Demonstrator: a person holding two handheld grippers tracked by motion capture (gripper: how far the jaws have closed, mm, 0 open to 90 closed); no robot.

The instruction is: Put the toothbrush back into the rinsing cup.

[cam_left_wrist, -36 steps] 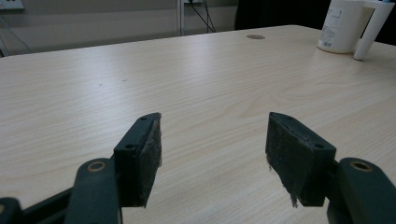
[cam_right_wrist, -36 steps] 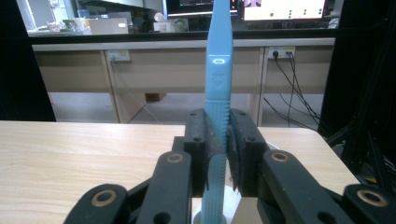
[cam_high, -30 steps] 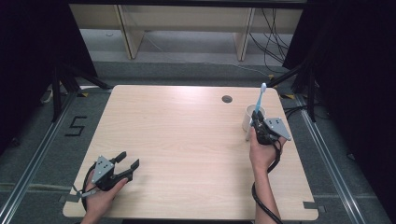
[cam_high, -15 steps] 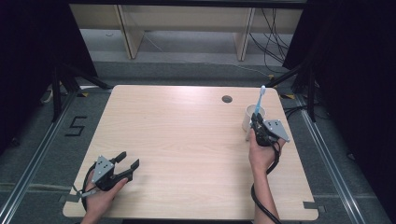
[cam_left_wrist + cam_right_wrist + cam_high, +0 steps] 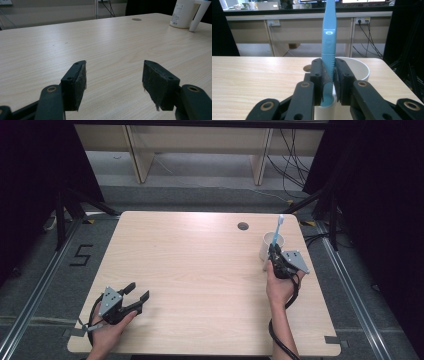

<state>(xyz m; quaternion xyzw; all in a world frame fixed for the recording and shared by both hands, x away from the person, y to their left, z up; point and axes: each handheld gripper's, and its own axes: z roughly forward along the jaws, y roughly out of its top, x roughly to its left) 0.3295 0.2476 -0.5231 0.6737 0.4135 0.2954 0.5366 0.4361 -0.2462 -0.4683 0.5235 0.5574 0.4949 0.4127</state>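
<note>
Light wood-grain table (image 5: 200, 270), dark surround. Right gripper (image 5: 328, 75) clamps an upright blue plastic toothbrush (image 5: 329, 37) just over the white handled mug (image 5: 272, 245) at far right. Left gripper (image 5: 113, 80) idle, jaws apart. Judged step: insertion or withdrawal; next move needs vertical travel.

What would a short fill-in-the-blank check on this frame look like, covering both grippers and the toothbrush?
1. The right gripper is shut on the blue ____.
2. The toothbrush stands upright by the white ____.
3. The fingers of the left gripper stand ____, with nothing between them.
4. The mug sits near the table's far ____ corner.

Missing words: toothbrush; mug; open; right
</note>
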